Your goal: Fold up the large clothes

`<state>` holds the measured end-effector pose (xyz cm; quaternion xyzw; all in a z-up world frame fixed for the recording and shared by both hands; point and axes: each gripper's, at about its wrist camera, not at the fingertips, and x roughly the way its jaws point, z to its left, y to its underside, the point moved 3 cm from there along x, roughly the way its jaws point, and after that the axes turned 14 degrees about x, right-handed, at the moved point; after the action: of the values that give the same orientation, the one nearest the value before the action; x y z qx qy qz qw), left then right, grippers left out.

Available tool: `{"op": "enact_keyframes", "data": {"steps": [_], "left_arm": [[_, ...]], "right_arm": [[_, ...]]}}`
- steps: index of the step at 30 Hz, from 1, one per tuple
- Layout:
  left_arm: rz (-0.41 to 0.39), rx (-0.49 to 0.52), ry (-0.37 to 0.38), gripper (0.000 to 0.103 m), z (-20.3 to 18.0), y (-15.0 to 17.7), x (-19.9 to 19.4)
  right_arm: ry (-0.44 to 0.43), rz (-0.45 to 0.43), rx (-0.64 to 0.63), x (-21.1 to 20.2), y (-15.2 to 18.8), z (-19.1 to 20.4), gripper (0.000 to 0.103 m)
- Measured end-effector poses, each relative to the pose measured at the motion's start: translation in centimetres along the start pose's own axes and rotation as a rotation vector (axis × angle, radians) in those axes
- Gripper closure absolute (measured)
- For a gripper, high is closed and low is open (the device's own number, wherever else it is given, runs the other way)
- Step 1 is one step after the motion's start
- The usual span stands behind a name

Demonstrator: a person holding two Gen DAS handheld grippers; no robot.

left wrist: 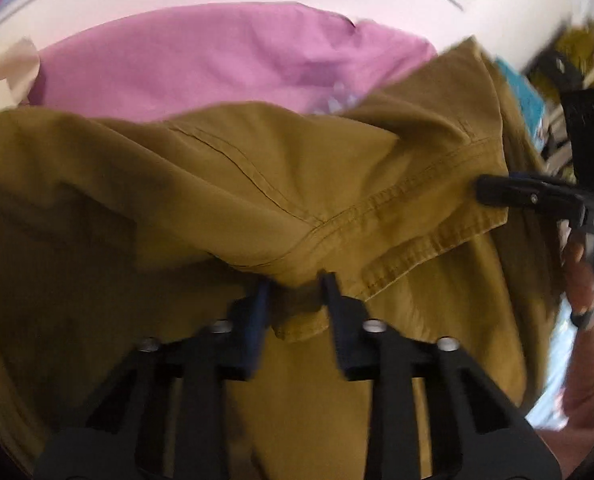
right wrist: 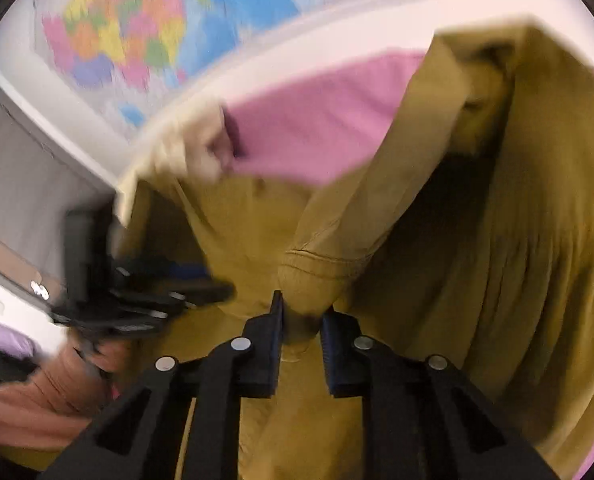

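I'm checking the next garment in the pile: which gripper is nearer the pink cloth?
Cannot tell. Left gripper and right gripper both clamp the mustard garment, held up in front of the pink cloth; neither touches it.

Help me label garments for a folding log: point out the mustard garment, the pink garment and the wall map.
mustard garment (left wrist: 257,184), left wrist view, on its seamed panel.
pink garment (left wrist: 201,60), left wrist view, on its flat middle.
wall map (right wrist: 137,28), right wrist view, on its coloured patches.
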<state>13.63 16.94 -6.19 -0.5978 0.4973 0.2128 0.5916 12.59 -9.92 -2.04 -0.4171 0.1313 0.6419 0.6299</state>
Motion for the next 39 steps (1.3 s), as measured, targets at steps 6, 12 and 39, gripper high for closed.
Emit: {"op": "enact_keyframes", "data": {"steps": [6,12,39], "left_arm": [[-0.171,-0.106,-0.047,0.074,3.9,-6.6,-3.8],[-0.249,-0.235,-0.153,0.025,7.6,-9.9,-4.7],[-0.029,-0.034,-0.328,0.05,5.2,-10.5,2.0]], "right_arm": [[0.016,-0.154,0.027,-0.4,-8.3,1.0,0.088],[0.147,-0.161,0.178,3.9,-13.2,-3.1,0.065],[0.281,-0.148,0.003,-11.0,16.2,-6.3,0.02]]}}
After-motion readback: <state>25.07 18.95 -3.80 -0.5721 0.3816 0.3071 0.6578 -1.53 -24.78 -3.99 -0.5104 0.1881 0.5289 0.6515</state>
